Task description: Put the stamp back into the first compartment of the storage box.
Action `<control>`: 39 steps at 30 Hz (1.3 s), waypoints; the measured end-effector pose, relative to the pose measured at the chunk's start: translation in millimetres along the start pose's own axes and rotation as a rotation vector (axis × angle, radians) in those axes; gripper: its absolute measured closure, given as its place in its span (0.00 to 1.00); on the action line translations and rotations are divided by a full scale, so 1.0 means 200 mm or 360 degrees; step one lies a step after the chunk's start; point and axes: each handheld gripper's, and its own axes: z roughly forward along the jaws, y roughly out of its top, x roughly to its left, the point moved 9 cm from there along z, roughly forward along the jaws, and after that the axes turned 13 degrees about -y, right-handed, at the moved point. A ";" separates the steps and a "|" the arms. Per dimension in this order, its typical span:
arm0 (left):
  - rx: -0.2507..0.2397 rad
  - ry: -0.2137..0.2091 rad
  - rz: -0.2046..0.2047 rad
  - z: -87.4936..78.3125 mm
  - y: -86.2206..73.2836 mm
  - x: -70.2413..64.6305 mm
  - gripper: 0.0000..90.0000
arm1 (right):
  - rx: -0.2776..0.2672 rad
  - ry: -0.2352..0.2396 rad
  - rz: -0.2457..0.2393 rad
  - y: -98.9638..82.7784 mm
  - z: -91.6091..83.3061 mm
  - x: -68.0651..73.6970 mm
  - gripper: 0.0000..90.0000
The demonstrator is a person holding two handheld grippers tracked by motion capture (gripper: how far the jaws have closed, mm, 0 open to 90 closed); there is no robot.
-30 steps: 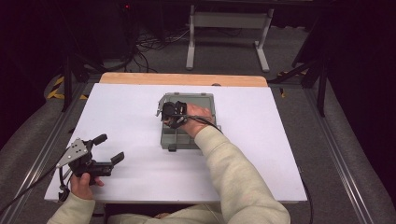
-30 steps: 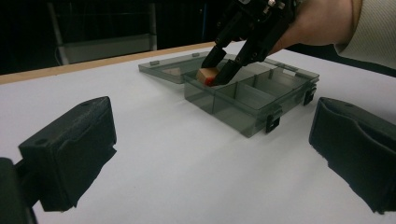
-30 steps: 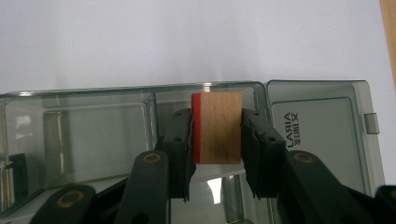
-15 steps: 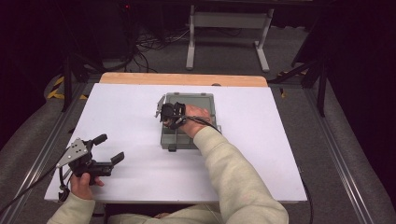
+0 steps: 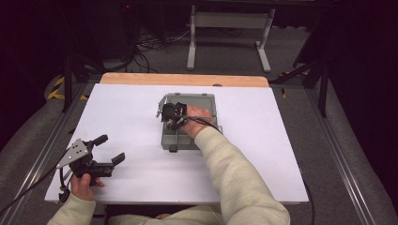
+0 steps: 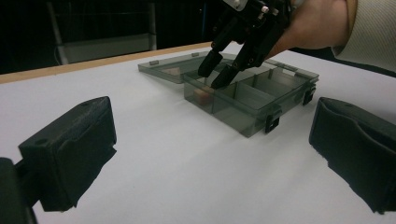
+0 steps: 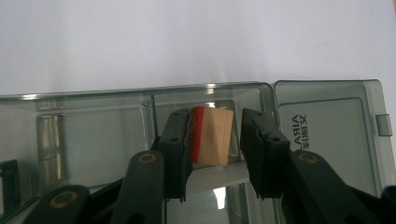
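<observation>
A clear grey compartment box (image 5: 190,140) lies open in the middle of the white table, its lid (image 7: 322,126) folded flat on the far side. A small wooden block with one red face (image 7: 215,135) stands in the corner compartment next to the lid, also seen through the wall as a block (image 6: 201,96). My right gripper (image 7: 215,115) reaches down into that compartment. Its jaws have just been opening: the left pad still touches the red face, while a gap shows at the right pad. My left gripper (image 5: 111,149) rests open near the table's front left, holding nothing.
The white table (image 5: 263,140) has a wooden strip (image 5: 183,78) along its far edge. The box (image 6: 261,100) has further compartments beside the one with the block. A metal stand and cables sit on the floor beyond the table.
In the high view both hands and the box stay where they were; no shift shows at that size.
</observation>
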 end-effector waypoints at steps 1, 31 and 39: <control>-0.0010 -0.0007 0.0001 0.00 0.00 0.00 0.02 | 0.0002 -0.0001 0.0002 0.00 0.00 0.00 0.70; -0.0015 -0.0012 -0.0012 0.00 0.00 -0.01 0.02 | -0.0218 -0.0092 0.0272 0.09 -0.32 -0.01 0.09; -0.0011 -0.0011 -0.0005 0.00 0.00 -0.01 0.02 | -0.0284 -0.0117 0.0301 0.09 -0.43 0.01 0.04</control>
